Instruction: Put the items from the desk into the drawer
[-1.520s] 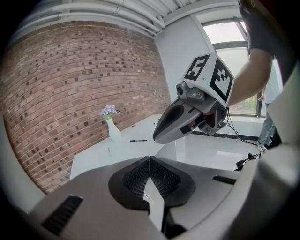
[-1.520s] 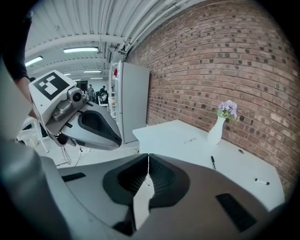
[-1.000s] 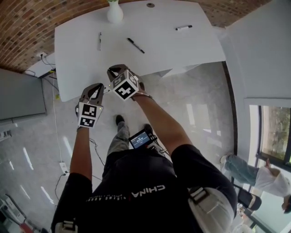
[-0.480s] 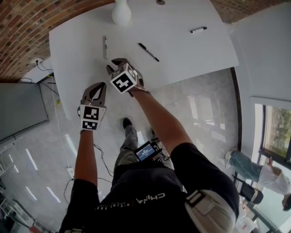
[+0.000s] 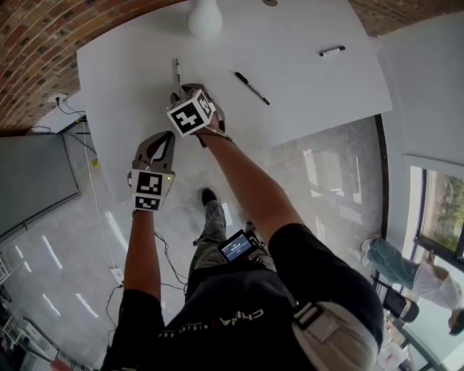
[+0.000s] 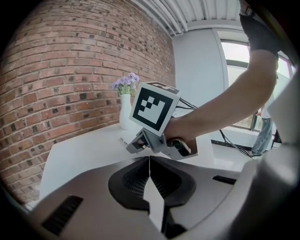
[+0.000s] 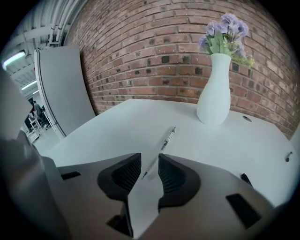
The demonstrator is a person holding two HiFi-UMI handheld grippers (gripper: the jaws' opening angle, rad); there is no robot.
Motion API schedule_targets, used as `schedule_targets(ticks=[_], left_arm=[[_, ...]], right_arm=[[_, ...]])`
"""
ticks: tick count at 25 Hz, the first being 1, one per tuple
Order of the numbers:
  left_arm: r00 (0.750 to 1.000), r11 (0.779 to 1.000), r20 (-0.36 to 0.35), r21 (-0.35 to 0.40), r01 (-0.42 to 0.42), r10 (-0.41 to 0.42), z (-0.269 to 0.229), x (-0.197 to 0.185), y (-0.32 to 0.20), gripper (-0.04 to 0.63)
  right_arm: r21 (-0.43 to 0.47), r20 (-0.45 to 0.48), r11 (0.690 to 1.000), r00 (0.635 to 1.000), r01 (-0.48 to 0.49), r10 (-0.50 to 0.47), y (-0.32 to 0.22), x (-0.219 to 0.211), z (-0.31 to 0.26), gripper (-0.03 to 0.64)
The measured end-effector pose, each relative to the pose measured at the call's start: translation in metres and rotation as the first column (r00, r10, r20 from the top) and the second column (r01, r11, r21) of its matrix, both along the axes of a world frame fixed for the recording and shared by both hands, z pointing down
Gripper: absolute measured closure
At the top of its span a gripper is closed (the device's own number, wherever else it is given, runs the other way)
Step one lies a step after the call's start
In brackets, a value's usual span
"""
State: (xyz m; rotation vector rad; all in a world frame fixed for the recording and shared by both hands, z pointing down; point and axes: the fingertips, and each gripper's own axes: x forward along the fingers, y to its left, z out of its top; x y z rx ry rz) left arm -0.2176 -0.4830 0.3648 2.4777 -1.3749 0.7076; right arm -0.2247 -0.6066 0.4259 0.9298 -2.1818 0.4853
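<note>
Three writing things are counted on the white desk: a slim clear pen at the left, a black pen in the middle, and a white marker far at the right. They are laid well apart from each other. One white vase is placed at the far edge of the desk, and purple flowers are held in it.

Two grippers are seen. The right gripper is held low over the desk at the clear pen. Its jaws are parted by a narrow gap, and the near end of this pen is seen inside the gap. It cannot be told if the pen is touched by them. The left gripper is held off the desk edge, beside the right one. Its jaws are pressed together and nothing is found between them.
</note>
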Motion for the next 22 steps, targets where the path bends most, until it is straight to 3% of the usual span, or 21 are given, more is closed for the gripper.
schedule_targets(ticks=[10, 13, 17, 22], left_arm=[[1.000, 1.000, -0.006, -0.012, 0.029, -0.029, 0.004, -0.020, 0.006, 0.581], [0.999, 0.999, -0.007, -0.013, 0.039, -0.039, 0.004, -0.025, 0.009, 0.583], [0.999, 0.999, -0.013, -0.009, 0.043, -0.043, 0.000, -0.024, 0.013, 0.581], [0.999, 0.999, 0.001, 0.005, 0.040, -0.040, -0.015, -0.021, 0.018, 0.581]], right_arm=[[-0.056, -0.040, 0.994, 0.995, -0.093, 0.091, -0.008, -0.001, 0.013, 0.520], [-0.078, -0.030, 0.993, 0.996, -0.092, 0.089, -0.006, -0.001, 0.014, 0.561], [-0.092, -0.016, 0.993, 0.997, -0.077, 0.076, -0.002, 0.000, 0.013, 0.563], [-0.036, -0.006, 0.999, 0.999, -0.034, 0.034, 0.013, 0.011, -0.011, 0.565]])
